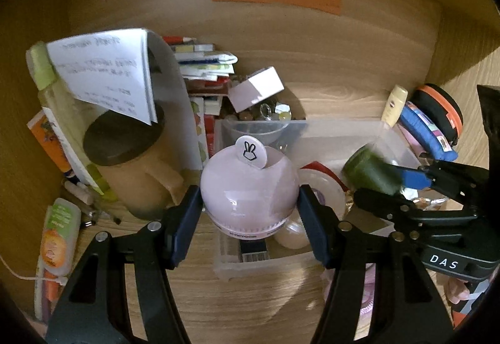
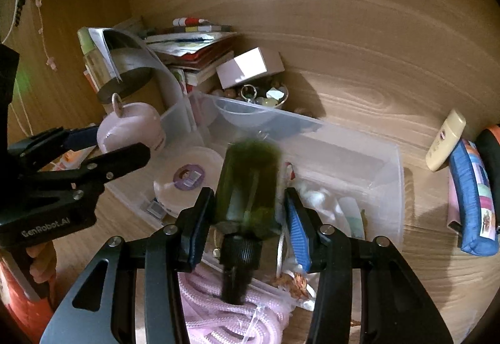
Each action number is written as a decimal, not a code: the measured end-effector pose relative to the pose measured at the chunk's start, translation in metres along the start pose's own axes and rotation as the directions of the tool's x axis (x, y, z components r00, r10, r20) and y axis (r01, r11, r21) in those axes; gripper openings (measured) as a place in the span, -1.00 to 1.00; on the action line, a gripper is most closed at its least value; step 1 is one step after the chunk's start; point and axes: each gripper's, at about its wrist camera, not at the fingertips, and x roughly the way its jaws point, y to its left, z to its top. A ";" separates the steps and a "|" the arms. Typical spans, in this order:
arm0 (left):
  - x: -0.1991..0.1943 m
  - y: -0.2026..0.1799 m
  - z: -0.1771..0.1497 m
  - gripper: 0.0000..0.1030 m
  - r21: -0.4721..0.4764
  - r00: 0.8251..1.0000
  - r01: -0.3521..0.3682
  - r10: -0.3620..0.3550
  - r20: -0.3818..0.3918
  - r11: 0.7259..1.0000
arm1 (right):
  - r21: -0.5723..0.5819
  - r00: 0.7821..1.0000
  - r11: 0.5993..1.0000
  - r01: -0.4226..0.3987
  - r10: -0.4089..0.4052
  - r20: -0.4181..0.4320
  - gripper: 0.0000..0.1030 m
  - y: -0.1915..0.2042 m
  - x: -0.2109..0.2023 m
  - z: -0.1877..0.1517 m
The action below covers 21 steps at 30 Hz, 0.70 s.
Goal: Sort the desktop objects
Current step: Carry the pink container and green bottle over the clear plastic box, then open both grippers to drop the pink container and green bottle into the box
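Observation:
My left gripper [image 1: 250,203] is shut on a round pale pink gadget [image 1: 248,187] with a bunny tab on top, held over the near left part of a clear plastic bin [image 1: 390,137]. From the right wrist view the same pink gadget [image 2: 131,128] shows at the left, in the left gripper [image 2: 93,144]. My right gripper [image 2: 250,209] is shut on a dark green bottle [image 2: 248,184] with a black cap, tilted cap-down above the clear bin [image 2: 387,175]. The left wrist view shows that green bottle [image 1: 372,172] at the right, between the right gripper's fingers [image 1: 415,178].
The bin holds a white tape roll [image 2: 187,178], white packets and a small bowl. Behind it stand a trinket bowl [image 2: 265,94], a white box [image 2: 250,66] and stacked books [image 2: 193,47]. A tan mug [image 1: 134,156] stands left. A blue pouch [image 2: 472,203] and cream tube [image 2: 445,141] lie right. Pink rope [image 2: 218,312] lies near.

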 end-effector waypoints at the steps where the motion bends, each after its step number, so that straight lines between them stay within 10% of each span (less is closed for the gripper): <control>1: 0.002 -0.001 -0.001 0.20 0.003 1.000 0.003 -0.003 -0.004 1.000 | 0.000 1.000 1.000 0.004 -0.004 0.000 -0.18 0.000 0.000 0.000; 21: -0.008 -0.013 -0.005 0.35 0.061 0.999 -0.029 0.026 0.043 0.998 | -0.023 0.999 0.999 0.034 -0.034 0.020 0.23 0.004 -0.008 0.001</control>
